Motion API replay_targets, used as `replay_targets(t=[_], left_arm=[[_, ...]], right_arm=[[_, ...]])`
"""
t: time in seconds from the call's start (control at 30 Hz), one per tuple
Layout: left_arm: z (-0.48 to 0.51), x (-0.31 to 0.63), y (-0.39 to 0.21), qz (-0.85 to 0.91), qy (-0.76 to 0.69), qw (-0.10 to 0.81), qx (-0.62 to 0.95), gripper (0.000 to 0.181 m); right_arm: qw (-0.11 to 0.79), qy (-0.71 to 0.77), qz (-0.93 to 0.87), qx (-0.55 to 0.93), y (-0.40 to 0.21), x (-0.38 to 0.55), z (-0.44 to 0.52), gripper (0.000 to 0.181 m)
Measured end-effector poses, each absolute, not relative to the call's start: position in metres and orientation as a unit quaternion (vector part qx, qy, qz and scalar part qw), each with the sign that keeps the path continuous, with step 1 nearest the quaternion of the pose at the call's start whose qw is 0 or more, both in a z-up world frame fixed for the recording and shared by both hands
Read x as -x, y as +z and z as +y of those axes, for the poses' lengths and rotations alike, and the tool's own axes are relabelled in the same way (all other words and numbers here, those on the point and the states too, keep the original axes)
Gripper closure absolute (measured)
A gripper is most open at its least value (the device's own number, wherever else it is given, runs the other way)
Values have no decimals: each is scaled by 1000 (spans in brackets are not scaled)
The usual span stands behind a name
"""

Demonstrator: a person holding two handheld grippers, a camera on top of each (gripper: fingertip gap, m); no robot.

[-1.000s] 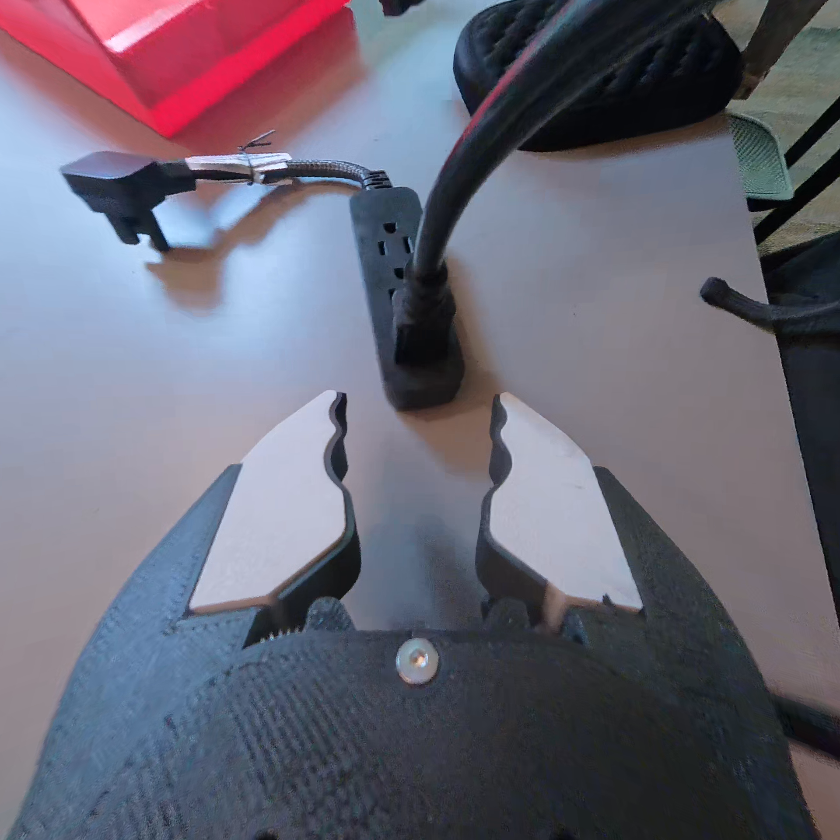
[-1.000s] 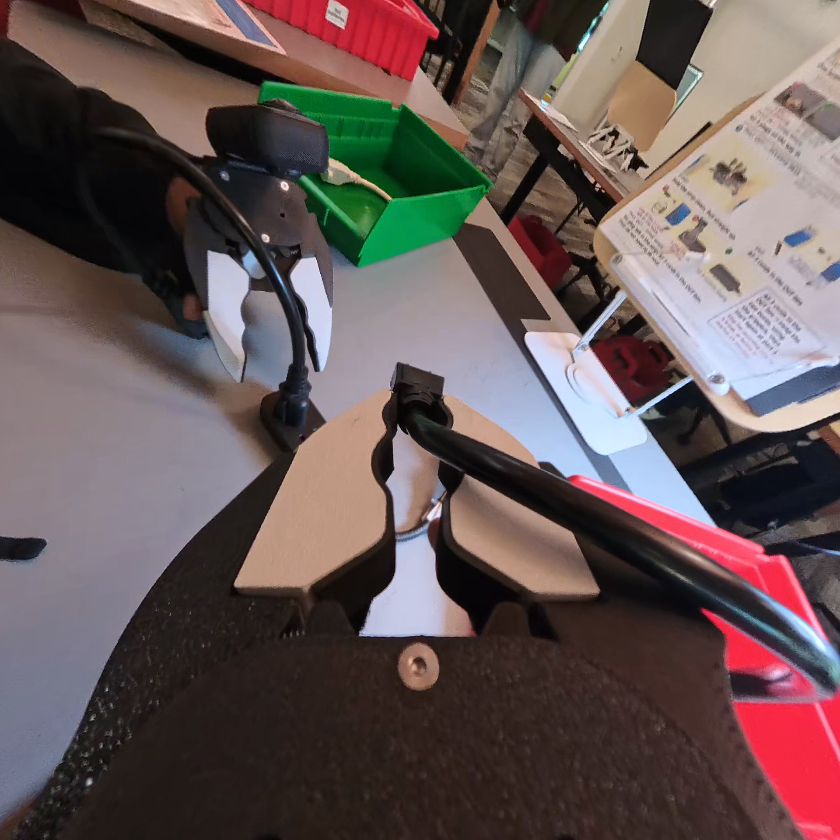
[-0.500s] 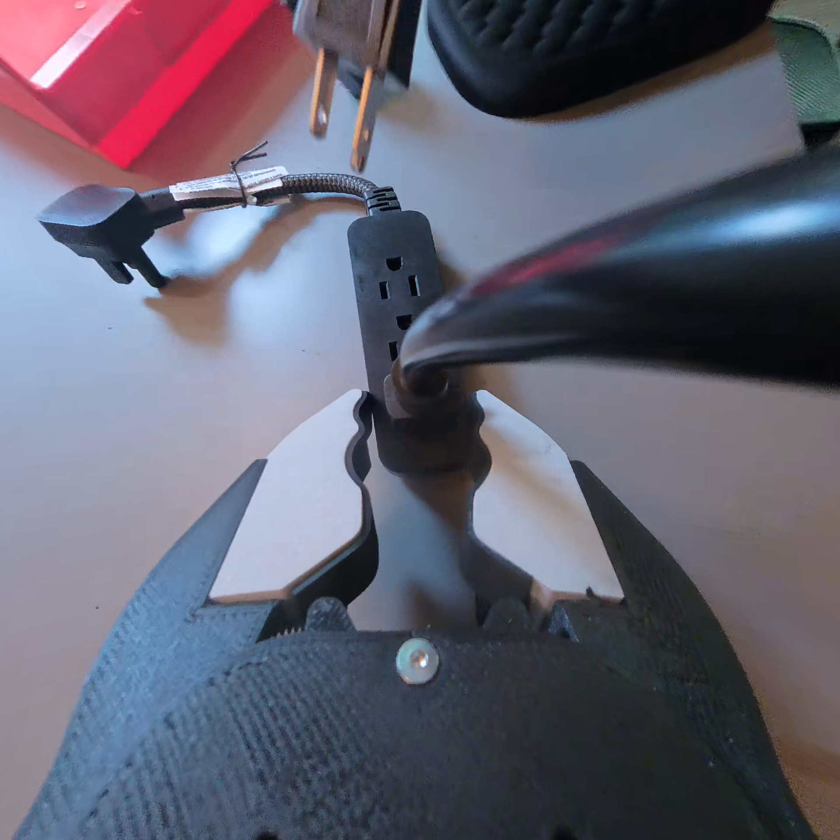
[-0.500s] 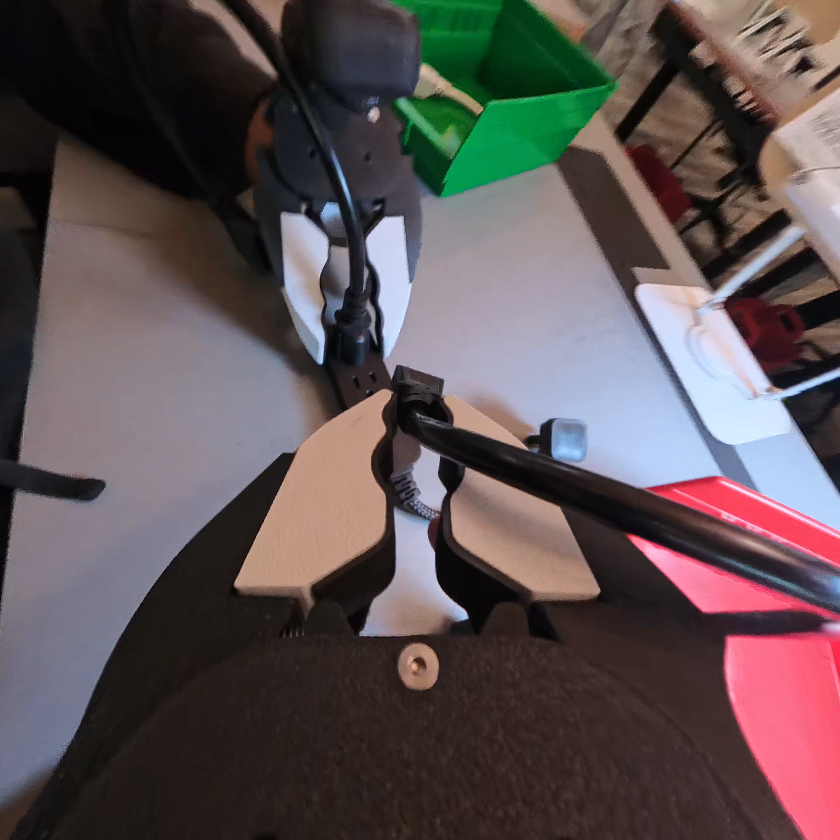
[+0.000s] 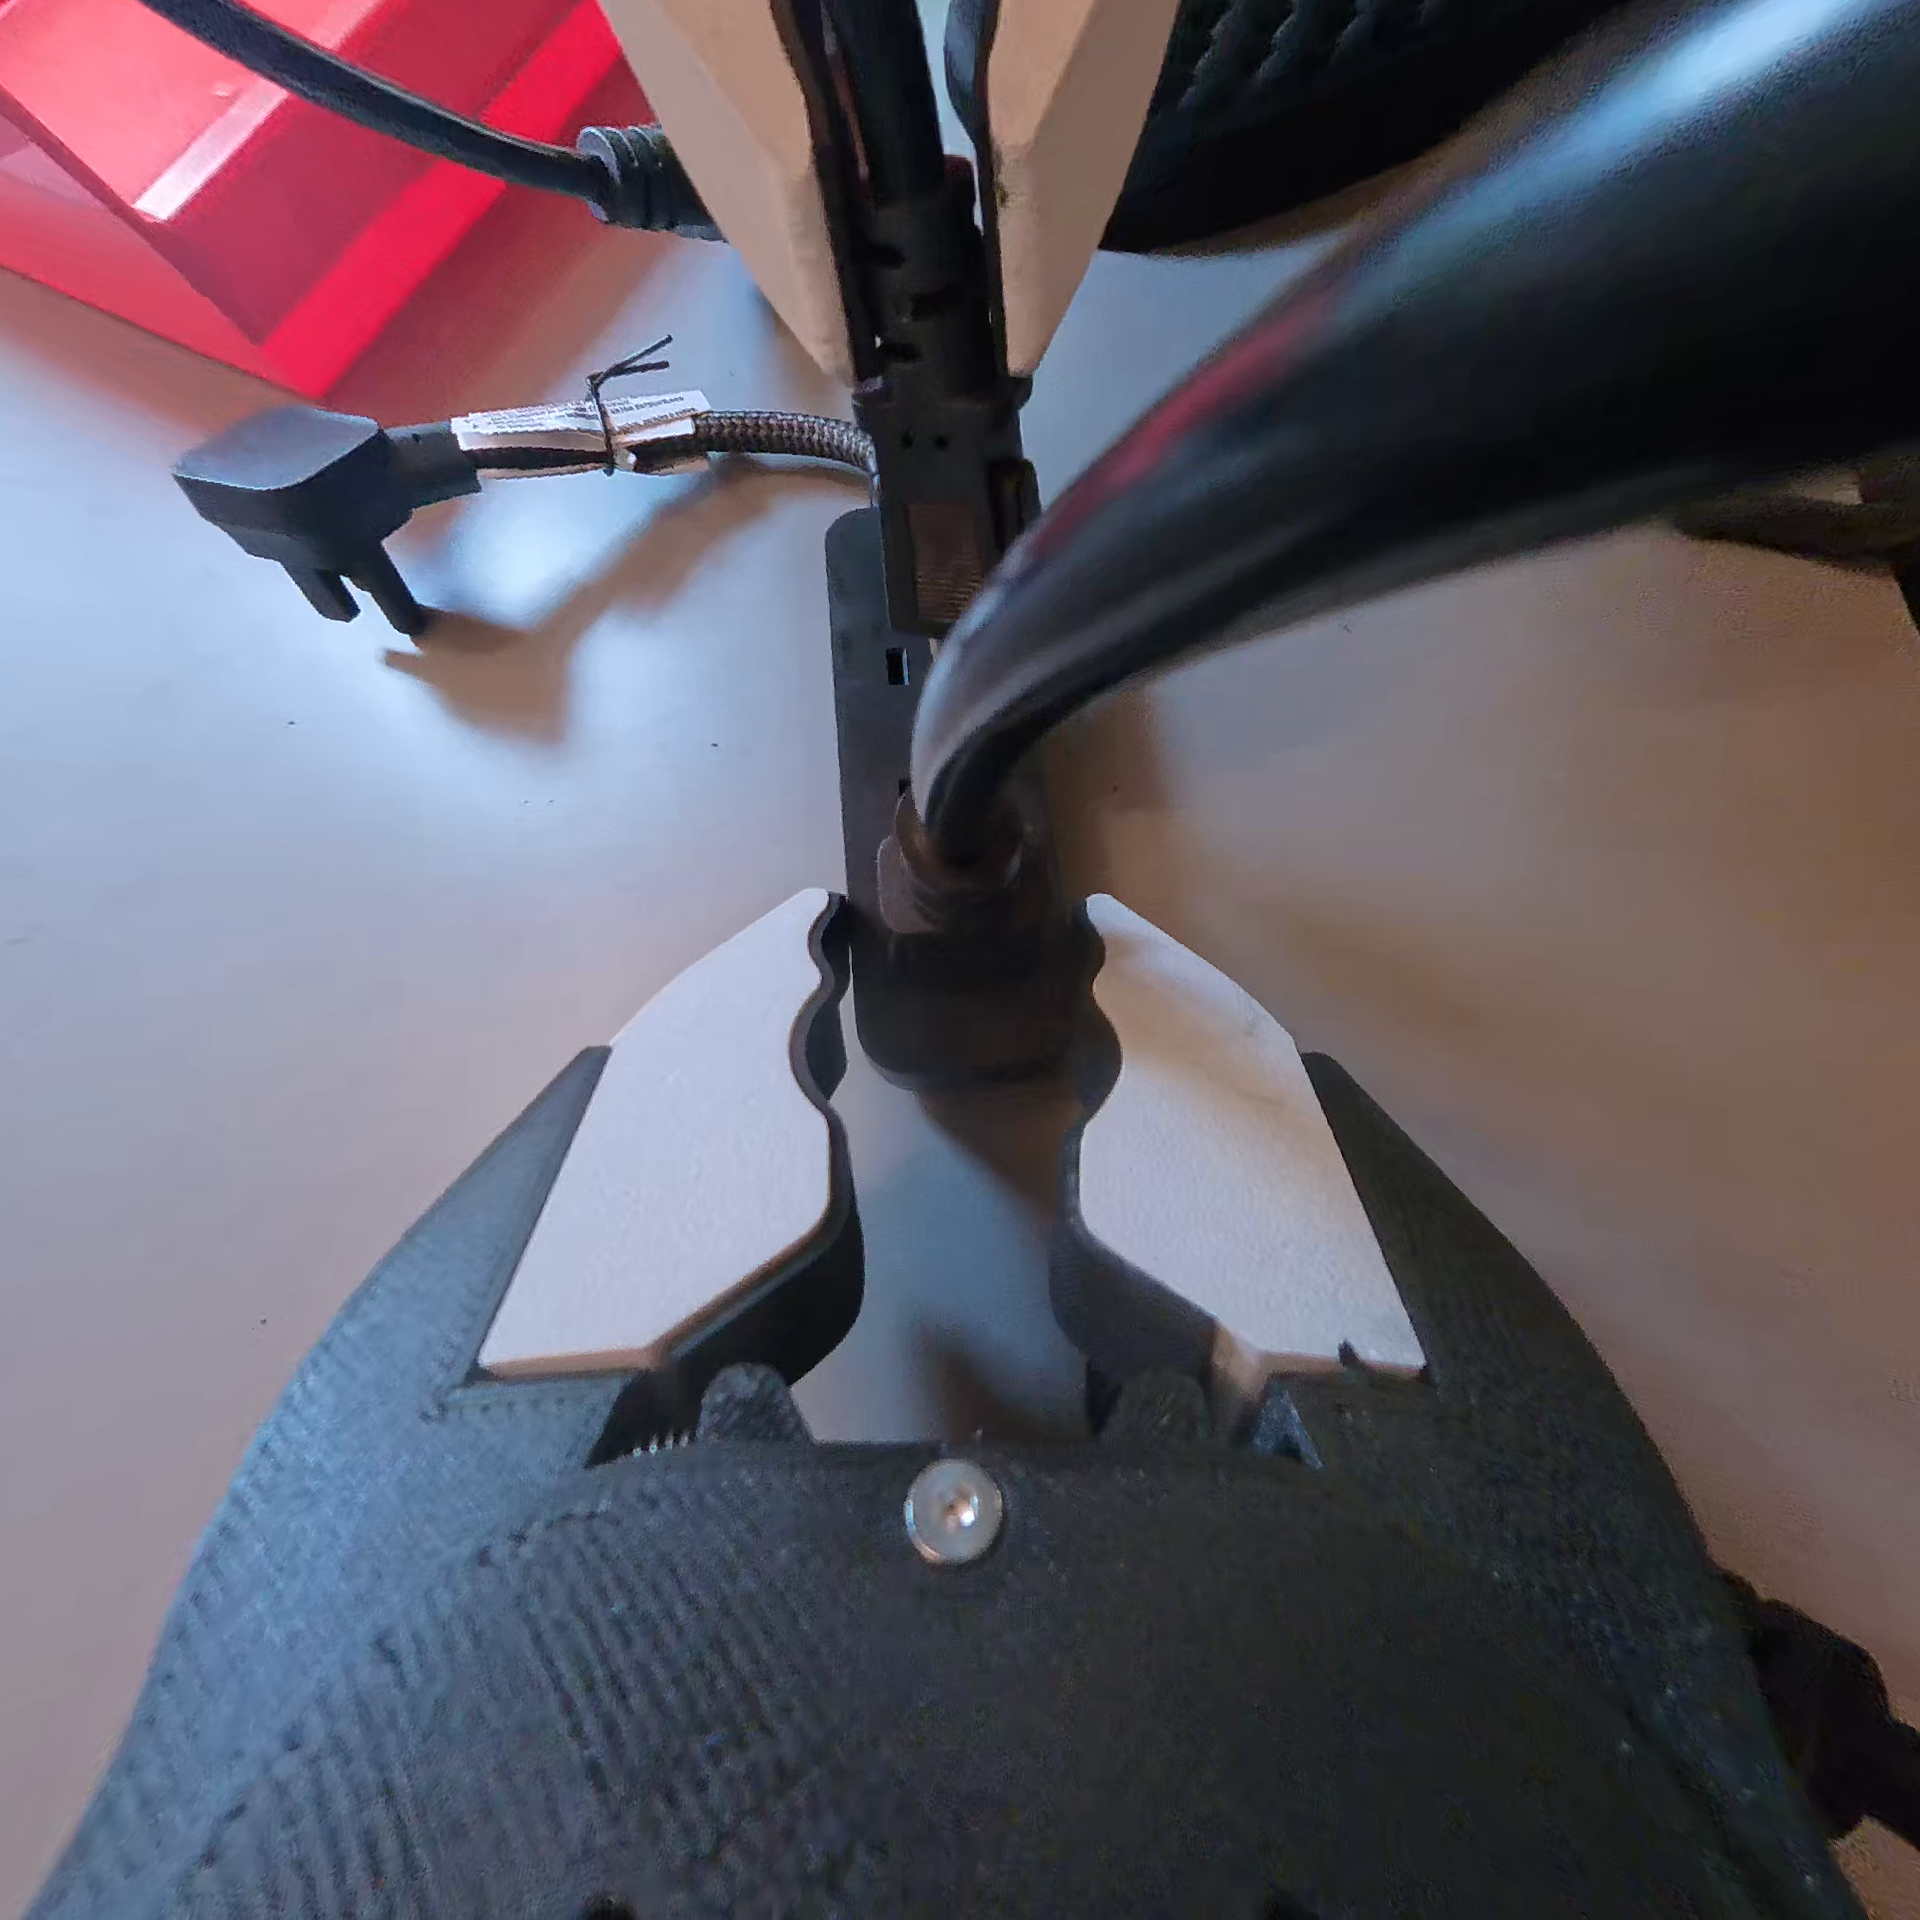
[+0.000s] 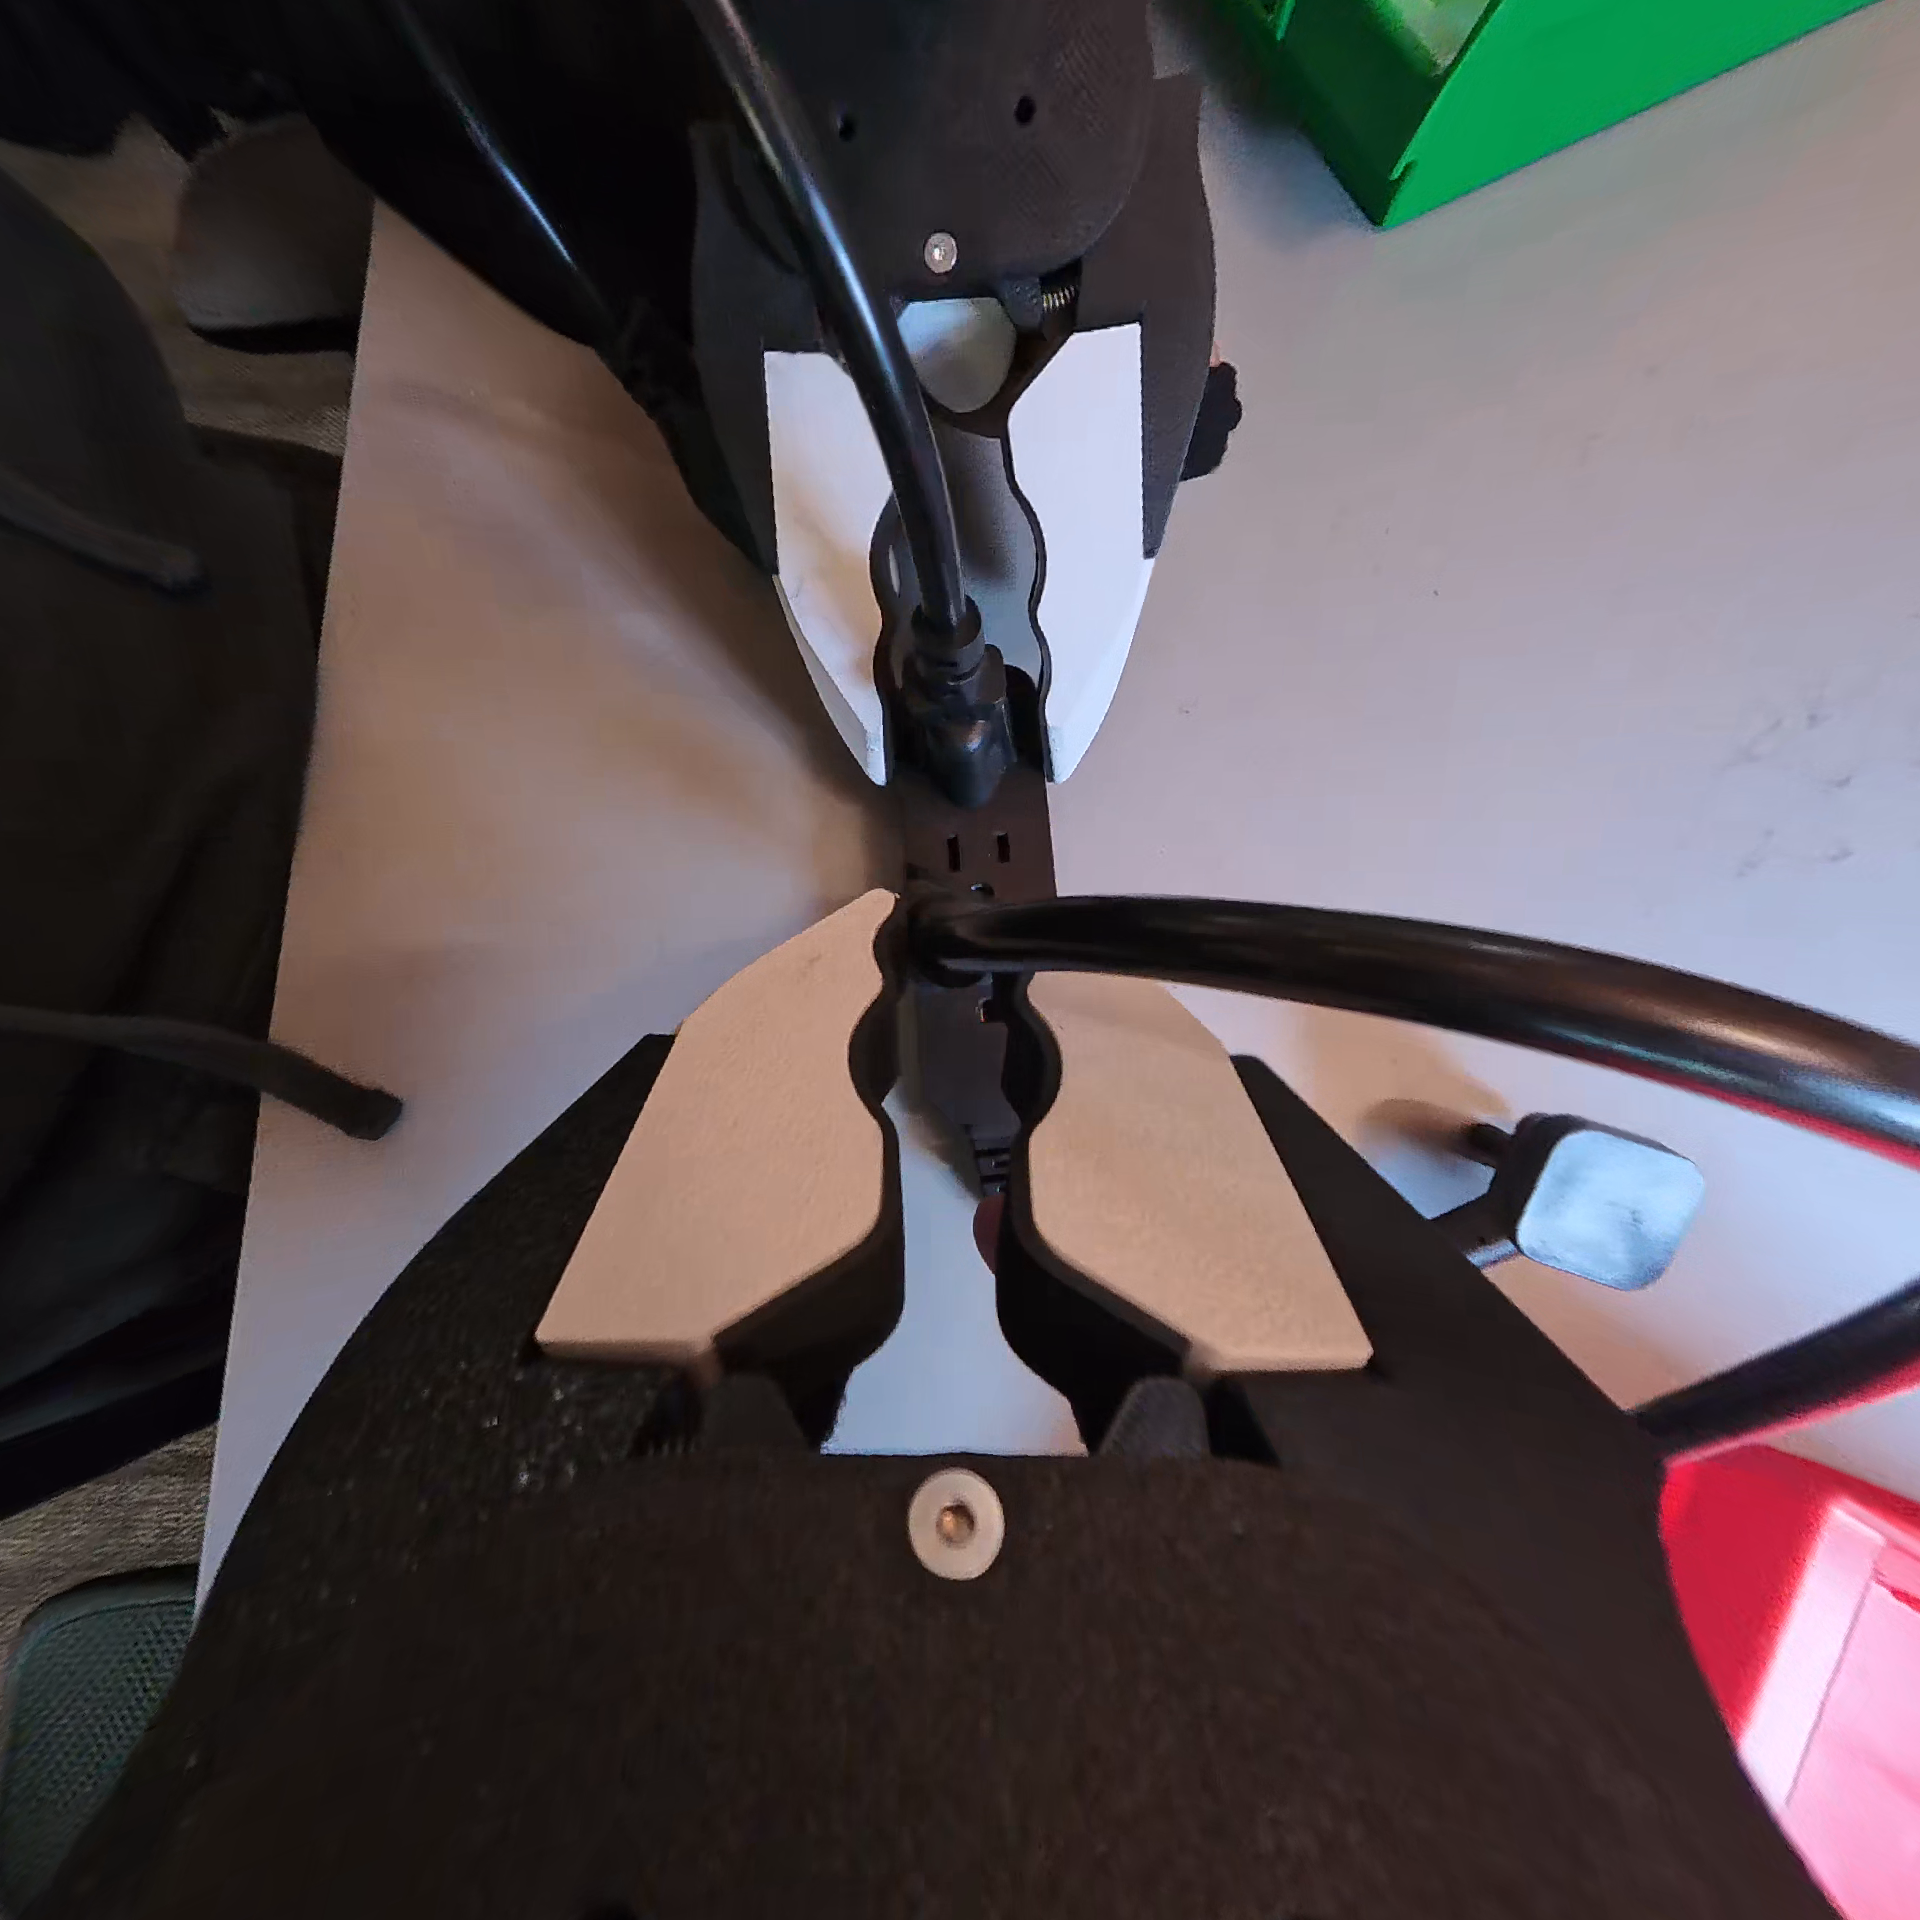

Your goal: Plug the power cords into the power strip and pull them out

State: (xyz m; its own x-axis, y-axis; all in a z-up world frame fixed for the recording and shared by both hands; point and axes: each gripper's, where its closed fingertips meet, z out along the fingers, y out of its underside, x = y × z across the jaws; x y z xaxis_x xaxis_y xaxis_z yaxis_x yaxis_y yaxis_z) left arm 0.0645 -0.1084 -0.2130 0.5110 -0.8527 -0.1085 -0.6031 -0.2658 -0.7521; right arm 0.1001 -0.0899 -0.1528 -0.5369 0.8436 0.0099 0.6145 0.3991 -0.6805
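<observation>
**Second plug coming down on the strip, L gripper bracing the near end**

The power strip [image 5: 868, 727] lies flat on the table [image 5: 416, 883], its long axis running straight out from the L gripper [image 5: 961, 935] toward the R gripper [image 6: 961, 935]. L jaws are closed in on the strip's near end, one either side, right under the first plug [image 5: 966, 935], which looks seated w/ its cord [image 5: 1455, 343] arching up and right.

R jaws are clamped on the second plug [image 5: 940, 488], held just above the strip's far outlets; its thick cord [image 6: 1455, 956] sweeps off to the R side. Judging by the pics, prongs aren't fully in yet – can't confirm, contact point is hidden.

Next push is prob. straight down, so plug-to-slot alignment along the strip matters most.

Nearby: strip's own braided lead [image 5: 769, 436] and flat plug [image 5: 301, 499] left of the L jaws, red bin [image 5: 260, 208] beyond, green bin [image 6: 1558, 104] past the R jaws. The first cord crowds the gap between the grippers.
</observation>
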Motion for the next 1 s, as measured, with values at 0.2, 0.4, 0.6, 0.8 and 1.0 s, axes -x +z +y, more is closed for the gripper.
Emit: replay_targets(t=[0.2,0.4,0.6,0.8,1.0], left_arm=[[-109,-64,-213,466,-175,385,777,140],[-109,-63,-214,457,-191,381,781,141],[-108,-61,-213,456,-190,386,779,141],[-108,-61,-213,455,-195,384,779,141],[-109,-61,-214,450,-207,379,782,141]], right_arm=[[180,306,-825,440,-152,-92,-90,166],[180,290,-834,433,-152,-87,-89,166],[167,280,-840,433,-152,-85,-91,167],[173,268,-844,430,-153,-75,-90,167],[153,230,-874,400,-160,-75,-93,166]])
